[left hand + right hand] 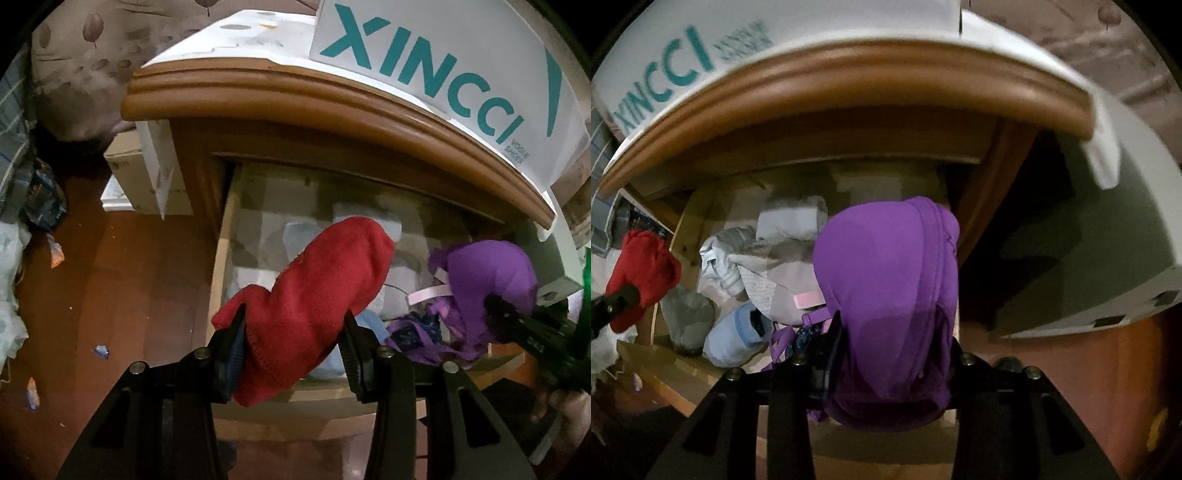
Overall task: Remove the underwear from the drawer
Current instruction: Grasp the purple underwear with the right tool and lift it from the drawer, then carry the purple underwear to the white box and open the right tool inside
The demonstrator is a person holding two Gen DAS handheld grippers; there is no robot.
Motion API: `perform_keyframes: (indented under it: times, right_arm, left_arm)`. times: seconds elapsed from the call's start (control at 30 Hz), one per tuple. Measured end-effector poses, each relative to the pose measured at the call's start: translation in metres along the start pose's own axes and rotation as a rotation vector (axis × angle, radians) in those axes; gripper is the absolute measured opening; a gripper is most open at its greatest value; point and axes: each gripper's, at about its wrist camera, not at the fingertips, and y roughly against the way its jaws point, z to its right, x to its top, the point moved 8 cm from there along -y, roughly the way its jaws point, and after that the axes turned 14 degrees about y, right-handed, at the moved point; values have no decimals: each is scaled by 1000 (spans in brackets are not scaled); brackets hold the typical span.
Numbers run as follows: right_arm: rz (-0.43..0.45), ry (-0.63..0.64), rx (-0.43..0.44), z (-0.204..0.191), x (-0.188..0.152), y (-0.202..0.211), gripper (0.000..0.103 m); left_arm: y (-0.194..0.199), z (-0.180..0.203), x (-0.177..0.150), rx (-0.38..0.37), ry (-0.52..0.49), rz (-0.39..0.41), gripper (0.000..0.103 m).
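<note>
Two garments gripped, both raised above open drawer (221, 266) but not yet carried clear. Left gripper (295, 354) clamped on red underwear (314, 295); right gripper (894, 369) clamped on purple underwear (886, 280), straps trailing down toward drawer. More clothes (738, 266) left inside: white, grey, pale blue. Judged approx. halfway, w/ set-down pending.
</note>
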Motion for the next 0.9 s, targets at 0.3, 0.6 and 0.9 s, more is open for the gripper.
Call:
perform_keyframes:
  times: [0.3,0.6,0.9]
  right_arm:
    - [72,87,-116,-4,7,37,38]
    - [101,126,-146,-1,12,68,38]
    - [162,153,-147,1,25,127,38]
  left_arm:
    - [4,-3,4,28,4,32,41]
    - [3,-6,5,59,0,45,41]
    - [6,-10,7,69,17,54,42]
